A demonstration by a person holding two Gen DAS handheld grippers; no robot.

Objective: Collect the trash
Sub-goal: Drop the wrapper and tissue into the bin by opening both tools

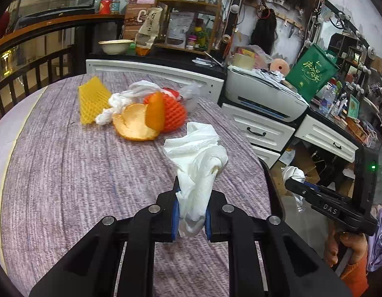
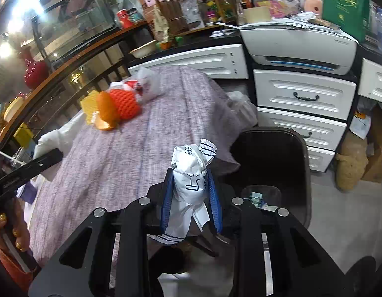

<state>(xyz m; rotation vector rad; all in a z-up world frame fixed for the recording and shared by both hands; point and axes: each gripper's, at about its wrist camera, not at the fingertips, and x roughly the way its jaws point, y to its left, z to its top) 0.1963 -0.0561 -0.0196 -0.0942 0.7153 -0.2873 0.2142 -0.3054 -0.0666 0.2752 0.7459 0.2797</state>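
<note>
1. Left gripper [image 1: 191,212]: the 2 blue-padded jaws are clamped on a crumpled white paper tissue [image 1: 198,163]. The tissue stands up and forward out of the jaws, its long axis roughly in line with the fingers, and is carried above the purple-grey woven tablecloth [image 1: 67,173].

2. Right gripper [image 2: 191,198]: clamped on a crumpled white wrapper with dark printed lettering [image 2: 192,173]. The wrapper also projects forward along the fingers, with a loose tail hanging below the jaws.

3. Receptacle: a black bin with a dark liner [image 2: 272,163] stands on the floor just beside the table's right edge. In the right wrist view it lies directly ahead, below and slightly right of the held wrapper. Some small scraps are visible at its bottom.

4. Governing relation: the bin is on the right side of the table, so the right gripper is the nearer of the 2. The left gripper is over the tabletop and, by judgement, must travel right past the table edge to reach the opening.

5. Remaining trash on the table, well apart from both grippers at the far end:
- yellow foam fruit net [image 1: 92,99]
- orange foam fruit net [image 1: 175,113]
- orange peel pieces [image 1: 136,123]
- small crumpled white tissues [image 1: 114,106]
- clear plastic bag [image 1: 191,91]

6. Judged status: 2 items are in hand, neither yet dropped.
</note>
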